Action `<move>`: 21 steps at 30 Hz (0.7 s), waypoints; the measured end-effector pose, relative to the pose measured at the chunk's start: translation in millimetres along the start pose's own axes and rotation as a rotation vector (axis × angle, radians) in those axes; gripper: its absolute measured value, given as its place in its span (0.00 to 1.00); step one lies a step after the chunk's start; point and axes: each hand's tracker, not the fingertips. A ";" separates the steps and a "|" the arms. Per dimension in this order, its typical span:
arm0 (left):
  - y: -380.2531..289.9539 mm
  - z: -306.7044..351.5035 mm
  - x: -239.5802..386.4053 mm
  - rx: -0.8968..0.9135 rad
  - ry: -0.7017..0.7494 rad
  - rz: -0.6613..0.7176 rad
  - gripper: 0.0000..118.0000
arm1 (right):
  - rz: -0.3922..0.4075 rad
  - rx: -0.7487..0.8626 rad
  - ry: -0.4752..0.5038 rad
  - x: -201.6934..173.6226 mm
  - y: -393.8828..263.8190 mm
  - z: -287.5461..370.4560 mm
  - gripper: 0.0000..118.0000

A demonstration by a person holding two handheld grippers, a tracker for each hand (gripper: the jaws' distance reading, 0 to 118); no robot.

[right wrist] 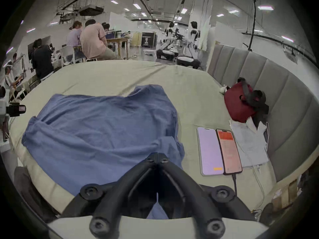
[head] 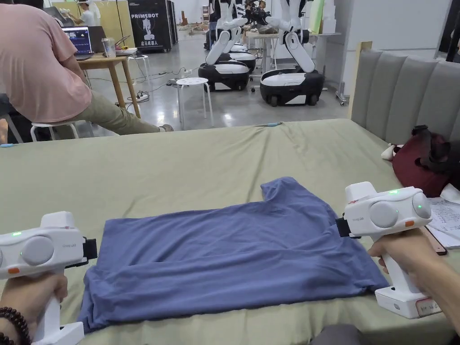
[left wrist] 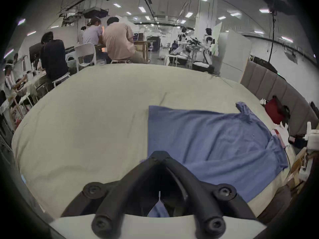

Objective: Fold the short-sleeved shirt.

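While the blue shirt (head: 233,251) lies spread on the green bed (head: 179,170), the left gripper (left wrist: 159,154) and right gripper (right wrist: 158,155) sit at opposite edges, each with fingers pressed together, pinching shirt fabric.

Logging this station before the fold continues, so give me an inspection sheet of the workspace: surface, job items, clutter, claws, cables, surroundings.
Surface: bed with a green sheet, lightly creased.
Job's things: blue shirt spread flat, one sleeve pointing to the far side.
Clutter: two phones side by side, papers, red bag by the headboard.
Grippers: left claw shut at the shirt's left edge; right claw shut at its right edge; whether either pinches cloth can't be told.
Cables: black cable plugged into one phone; white cord beside the papers.
Surroundings: seated people, stools, wheeled robots.
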 end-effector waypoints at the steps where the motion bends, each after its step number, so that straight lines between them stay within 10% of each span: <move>1: 7.9 -6.3 2.8 0.003 0.000 -0.005 0.00 | -0.005 0.002 -0.006 -0.4 4.6 -5.4 0.00; 10: 61.5 -109.2 4.4 -0.054 -0.025 0.032 0.07 | -0.006 -0.035 -0.029 6.9 60.1 -72.2 0.00; 14: 75.8 -163.4 -0.9 -0.104 -0.009 -0.002 0.86 | 0.000 -0.033 -0.039 5.2 83.0 -100.0 0.00; 21: 68.1 -233.2 -7.9 -0.178 0.093 -0.054 0.70 | 0.051 -0.091 -0.017 -9.5 99.3 -149.8 0.00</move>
